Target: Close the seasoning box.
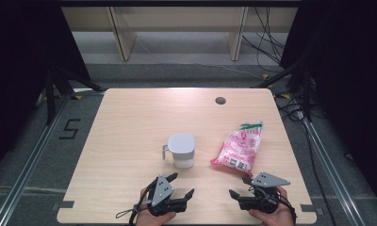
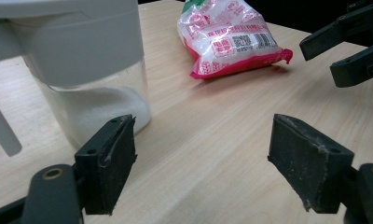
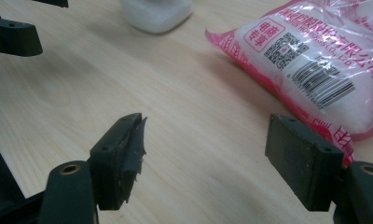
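Observation:
A clear jar (image 1: 182, 149) with a pale grey lid and a side handle stands at mid-table, white powder in its lower part (image 2: 105, 109). To its right lies a pink plastic bag (image 1: 238, 147) of white granules, printed with a barcode (image 3: 310, 70). My left gripper (image 1: 183, 184) is open just in front of the jar, nothing between its jaws (image 2: 202, 140). My right gripper (image 1: 239, 186) is open in front of the bag's near end, its jaws (image 3: 205, 135) over bare wood. The right gripper's fingertips (image 2: 334, 51) also appear in the left gripper view.
The light wooden table (image 1: 130, 122) has a round cable hole (image 1: 220, 100) near its far edge. Both hands sit close to the near edge. Beyond the table are wooden furniture legs (image 1: 123, 40) and loose cables (image 1: 266, 47) on the floor.

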